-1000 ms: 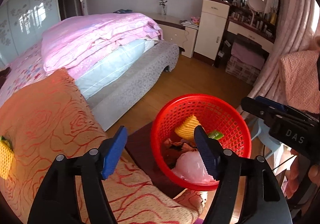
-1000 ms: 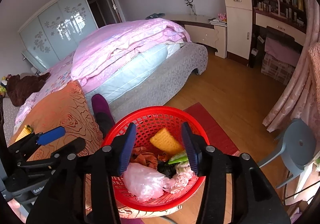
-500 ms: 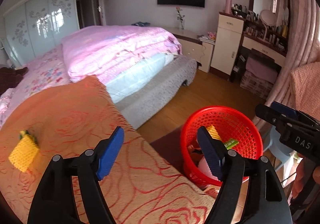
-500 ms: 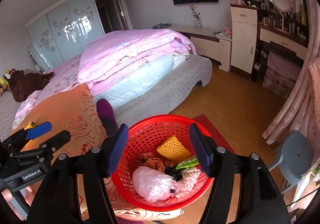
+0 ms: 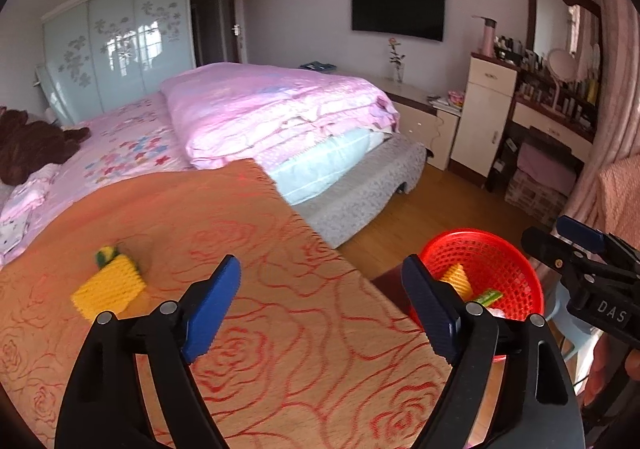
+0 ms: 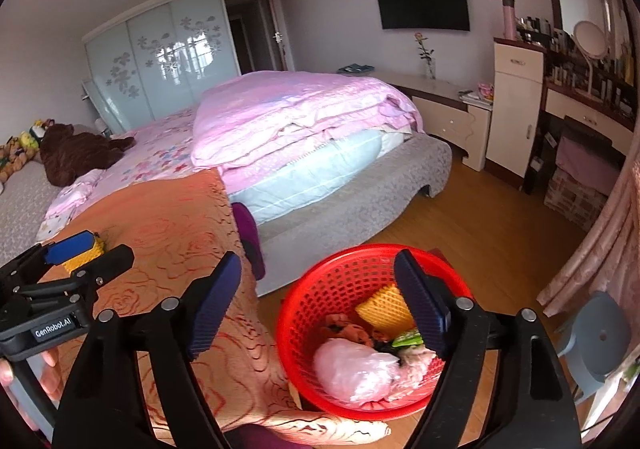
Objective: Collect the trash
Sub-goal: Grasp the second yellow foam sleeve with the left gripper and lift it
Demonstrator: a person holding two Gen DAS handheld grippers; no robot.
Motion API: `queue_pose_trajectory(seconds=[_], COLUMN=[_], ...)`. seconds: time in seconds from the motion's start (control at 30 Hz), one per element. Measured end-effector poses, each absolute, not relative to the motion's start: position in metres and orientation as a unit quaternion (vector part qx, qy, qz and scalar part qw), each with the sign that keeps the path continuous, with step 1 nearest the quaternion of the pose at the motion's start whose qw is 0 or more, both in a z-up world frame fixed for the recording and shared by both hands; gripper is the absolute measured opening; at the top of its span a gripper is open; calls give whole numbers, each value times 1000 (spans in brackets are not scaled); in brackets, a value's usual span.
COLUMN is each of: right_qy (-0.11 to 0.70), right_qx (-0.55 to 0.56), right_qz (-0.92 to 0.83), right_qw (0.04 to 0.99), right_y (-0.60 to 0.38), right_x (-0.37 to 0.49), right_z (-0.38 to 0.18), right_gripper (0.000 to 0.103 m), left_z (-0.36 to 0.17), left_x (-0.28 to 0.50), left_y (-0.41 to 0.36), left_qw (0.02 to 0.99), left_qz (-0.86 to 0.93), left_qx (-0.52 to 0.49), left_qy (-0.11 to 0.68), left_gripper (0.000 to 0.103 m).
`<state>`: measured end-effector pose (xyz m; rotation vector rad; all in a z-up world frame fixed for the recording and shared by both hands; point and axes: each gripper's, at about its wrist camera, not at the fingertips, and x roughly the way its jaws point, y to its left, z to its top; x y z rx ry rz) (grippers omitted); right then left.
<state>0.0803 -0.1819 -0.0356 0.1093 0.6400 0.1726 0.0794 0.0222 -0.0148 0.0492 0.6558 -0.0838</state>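
Note:
A yellow foam net with a green bit (image 5: pixel 109 288) lies on the orange rose-patterned blanket (image 5: pixel 280 329). My left gripper (image 5: pixel 320 309) is open and empty above the blanket, to the right of the net. A red mesh basket (image 6: pixel 320 301) on the floor holds a yellow foam net (image 6: pixel 384 309), a pink plastic bag (image 6: pixel 356 369) and other scraps. My right gripper (image 6: pixel 318 301) is open and empty above the basket's left rim. The basket also shows in the left wrist view (image 5: pixel 508 257). In the right wrist view the left gripper (image 6: pixel 84 253) hides most of the net.
A bed with a pink quilt (image 5: pixel 280 109) stands beyond the blanket. A wooden floor (image 6: pixel 480 217), a dresser (image 6: pixel 516 105) and a vanity lie to the right. A grey stool (image 6: pixel 600 333) stands by the pink curtain. A purple cushion (image 6: pixel 248 237) sits beside the blanket.
My left gripper has swung left from over the basket to over the blanket, bringing the yellow net closer to centre. My right gripper has risen and shifted slightly left above the basket.

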Motion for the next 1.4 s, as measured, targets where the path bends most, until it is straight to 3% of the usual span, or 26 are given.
queue_pose_trajectory(seconds=[0.67, 1.1, 1.13, 1.2, 1.4], right_qy=[321, 348, 349, 349, 351], right_qx=[31, 43, 44, 44, 43], right_qz=[163, 155, 155, 154, 156], right_qw=[932, 923, 923, 923, 922], right_y=[-103, -104, -105, -106, -103], right_x=[78, 86, 86, 87, 85], right_z=[-26, -47, -48, -48, -50], right_gripper=[80, 80, 80, 80, 80], left_z=[-34, -60, -62, -64, -68], left_x=[78, 110, 111, 114, 110], left_y=[177, 209, 209, 208, 204], left_qw=[930, 915, 914, 912, 911], left_qz=[90, 50, 51, 45, 35], left_qx=[-49, -82, -82, -82, -76], left_qy=[352, 392, 394, 399, 404], left_gripper=[81, 79, 76, 57, 18])
